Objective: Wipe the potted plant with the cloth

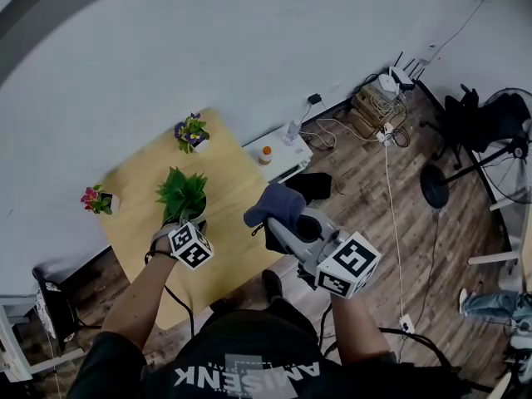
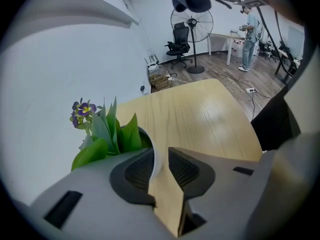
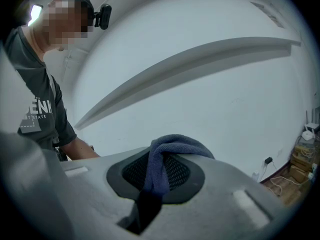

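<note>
Pale wooden surface (image 1: 229, 173): dark blue cloth (image 1: 274, 204) is hovering right of the leafy green potted plant (image 1: 183, 194).
Your left gripper (image 2: 160, 166)'s fingers are standing spread astride the white pot rim (image 2: 152, 156); your right gripper (image 3: 160, 171)'s fingers are pinching the cloth, calling for a leftward reach.

We see a person in a dark grey short-sleeved T-shirt (image 1: 241, 356) with pale block lettering. The pale grey moulded left gripper (image 2: 161, 163) and right gripper (image 3: 160, 171) have black ribbed pads (image 2: 184, 169) — each gripper bears a white cube with black square markers (image 1: 347, 264).
</note>
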The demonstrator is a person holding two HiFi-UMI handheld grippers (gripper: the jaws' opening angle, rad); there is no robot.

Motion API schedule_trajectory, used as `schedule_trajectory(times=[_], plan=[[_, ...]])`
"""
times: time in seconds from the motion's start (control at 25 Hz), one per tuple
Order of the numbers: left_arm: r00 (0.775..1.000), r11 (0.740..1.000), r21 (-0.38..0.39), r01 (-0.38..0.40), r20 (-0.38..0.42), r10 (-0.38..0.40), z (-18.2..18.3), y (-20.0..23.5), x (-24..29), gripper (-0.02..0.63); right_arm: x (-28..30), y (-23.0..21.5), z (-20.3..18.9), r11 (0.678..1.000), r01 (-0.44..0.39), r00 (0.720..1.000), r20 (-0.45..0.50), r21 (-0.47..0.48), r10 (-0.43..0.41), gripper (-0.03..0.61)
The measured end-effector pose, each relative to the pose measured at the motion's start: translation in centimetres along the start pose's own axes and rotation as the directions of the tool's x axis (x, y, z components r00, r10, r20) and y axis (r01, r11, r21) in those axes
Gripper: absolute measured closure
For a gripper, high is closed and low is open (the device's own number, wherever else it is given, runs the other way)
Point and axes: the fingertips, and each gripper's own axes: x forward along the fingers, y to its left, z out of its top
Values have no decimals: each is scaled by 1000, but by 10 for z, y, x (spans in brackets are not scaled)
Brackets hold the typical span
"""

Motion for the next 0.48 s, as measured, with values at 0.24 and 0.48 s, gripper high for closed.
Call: schedule_trajectory(times=[0.24,0.48], plan=[[998,998,-61,-10,59,14,10,3,-25,497,-8,9,7,1000,-5,1000,21,-16,5,532],[981,984,-164,-69,170,97,29,13,-74,495,-18,27,23,998,-31,998,43,-51,34,533]])
